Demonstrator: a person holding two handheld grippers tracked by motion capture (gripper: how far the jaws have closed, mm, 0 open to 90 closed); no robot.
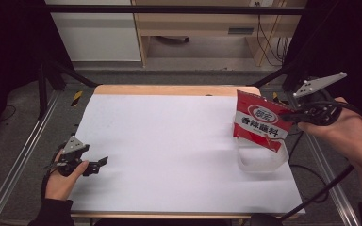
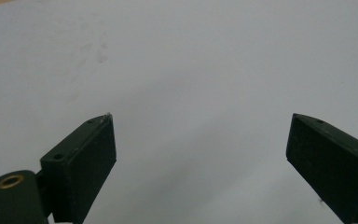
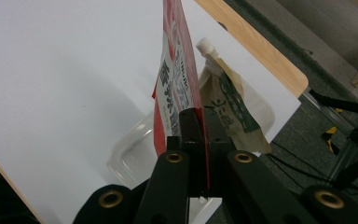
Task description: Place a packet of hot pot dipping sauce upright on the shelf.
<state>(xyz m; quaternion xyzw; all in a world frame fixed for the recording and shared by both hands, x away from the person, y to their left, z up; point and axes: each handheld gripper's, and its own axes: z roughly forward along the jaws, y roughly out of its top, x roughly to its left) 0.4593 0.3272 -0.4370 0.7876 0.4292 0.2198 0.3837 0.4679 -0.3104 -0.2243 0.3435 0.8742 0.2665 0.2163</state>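
A red and white seasoning packet [image 1: 260, 121] hangs over a clear plastic container [image 1: 262, 158] at the table's right side. My right gripper [image 1: 296, 115] is shut on the packet's right edge and holds it up on edge. In the right gripper view the two jaws pinch the red packet [image 3: 176, 70] edge-on, and a brown spouted pouch [image 3: 227, 105] lies in the clear container [image 3: 126, 156] beyond it. My left gripper [image 1: 104, 161] rests low at the table's left front, jaws wide apart. The left gripper view has its fingers [image 2: 86, 161] spread over bare white surface, nothing between them.
The white table sheet [image 1: 169, 141] covers most of the wooden top, whose bare edge [image 1: 169, 89] runs along the back. Metal frame rails [image 1: 19, 155] flank both sides. A cable trails from the right gripper past the table's right front corner.
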